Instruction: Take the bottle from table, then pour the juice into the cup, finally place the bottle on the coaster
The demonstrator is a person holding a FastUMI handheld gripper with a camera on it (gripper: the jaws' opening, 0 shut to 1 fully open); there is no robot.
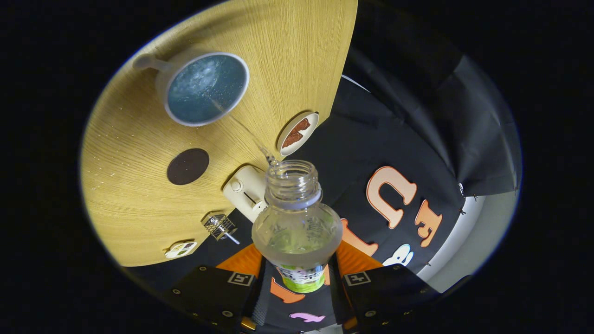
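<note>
The gripper (299, 278) has its two fingers pressed in on either side of a clear plastic bottle (297, 222), clamping it around the lower body near the label. The bottle is tipped over, its open, capless neck pointing away from the fingers and out over the wooden table (139, 185). A thin stream of clear liquid (241, 127) leaves the lip of the neck and runs across to a white cup (202, 88) that stands well beyond the fingers, landing inside its rim. The cup has a handle sticking out on the side away from the bottle, and its bluish inside already holds frothy liquid. Some liquid is left in the bottle, pooled in the body.

Between the cup and the bottle, but off to the side of the stream, a dark round coaster (188, 166) lies flat on the wood with nothing on it. Just past the bottle's neck sits a small white plate (298, 133) with a brown piece on it, near the table's edge. A cream toaster (245, 191) stands right beside the bottle's shoulder, and a small wire rack (220, 226) lies near the table's edge beside it
</note>
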